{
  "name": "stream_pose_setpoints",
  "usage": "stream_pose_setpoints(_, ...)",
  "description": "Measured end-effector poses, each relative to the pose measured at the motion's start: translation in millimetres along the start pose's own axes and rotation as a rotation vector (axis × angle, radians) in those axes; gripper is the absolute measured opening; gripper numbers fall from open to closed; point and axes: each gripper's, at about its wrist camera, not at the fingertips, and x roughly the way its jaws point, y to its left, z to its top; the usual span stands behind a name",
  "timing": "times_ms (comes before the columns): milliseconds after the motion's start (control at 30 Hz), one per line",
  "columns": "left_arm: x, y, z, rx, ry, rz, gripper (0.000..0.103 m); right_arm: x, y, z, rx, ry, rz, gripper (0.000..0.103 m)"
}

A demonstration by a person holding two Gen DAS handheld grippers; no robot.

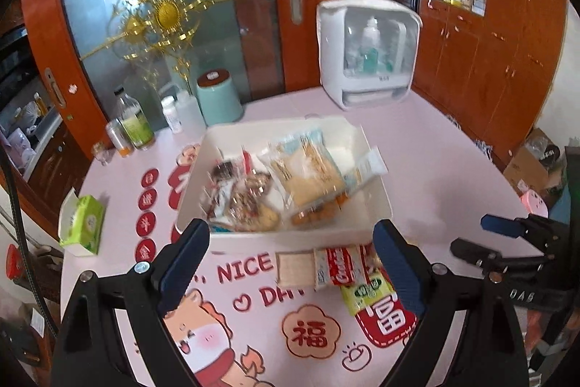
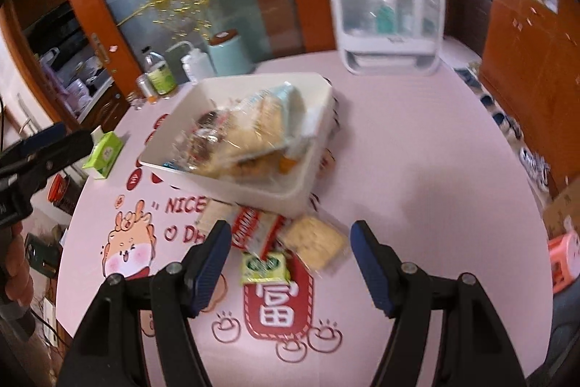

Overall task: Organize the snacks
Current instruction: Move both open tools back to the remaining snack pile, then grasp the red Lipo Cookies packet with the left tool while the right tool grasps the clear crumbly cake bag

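The right gripper (image 2: pixel 290 263) hangs with its jaws spread and nothing between them, tilted down over the loose snacks on the tabletop (image 2: pixel 417 169). Right below it lie a small green packet (image 2: pixel 264 266), a clear-wrapped cracker pack (image 2: pixel 314 241) and a red-and-white wrapped packet (image 2: pixel 253 228), all crowded together and touching just in front of the white bin (image 2: pixel 297 184). The left gripper (image 1: pixel 290 263) is likewise released and empty, poised over the same cluster from the other side. In its view a pale square cracker pack (image 1: pixel 294 267) also lies at the left end of the heap.

The white bin already holds a heap of packets, the large clear bag of yellow cakes (image 1: pixel 308 177) on top, so I'd judge most of the sorting is done and these few strays are what is left. To do this pickup well, I would go for one packet at a time. The green packet is nearest and lies flat, so the jaws should straddle its narrow sides and close low against the tabletop. The crinkly wrappers look slippery, and a shallow pinch may drag the neighbours along. Both grippers aim at one small patch, so they should take turns. The frames are blurred, so finer detail is unclear.
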Motion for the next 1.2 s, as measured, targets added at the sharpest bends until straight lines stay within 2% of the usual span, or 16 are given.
stream_pose_setpoints(233,33.5,-16.9,-26.7,0.018,0.109,-0.015,0.091,17.0,-25.5,-16.9,0.034,0.039,-0.035,0.069)
stream_pose_setpoints(467,80.0,-33.4,-52.7,0.042,0.215,-0.001,0.091,56.9,-39.1,-26.6,0.019,0.117,-0.059,0.069)
stream_pose_setpoints(633,119.3,-43.1,-65.2,0.05,0.289,-0.009,0.091,88.4,-35.5,-32.4,-0.053,0.166,-0.072,0.069)
stream_pose_setpoints(867,172.2,-46.8,-68.9,-0.004,0.391,-0.055,0.091,122.2,-22.7,-27.5,-0.199,0.174,-0.058,0.076)
stream_pose_setpoints(1100,196.1,-42.7,-70.2,-0.036,0.438,-0.065,0.091,152.3,-13.4,-22.9,-0.318,0.206,0.001,0.077)
stream_pose_setpoints(1200,201.4,-42.0,-71.1,-0.043,0.449,-0.07,0.091,162.2,-13.9,-22.3,-0.331,0.231,0.027,0.082)
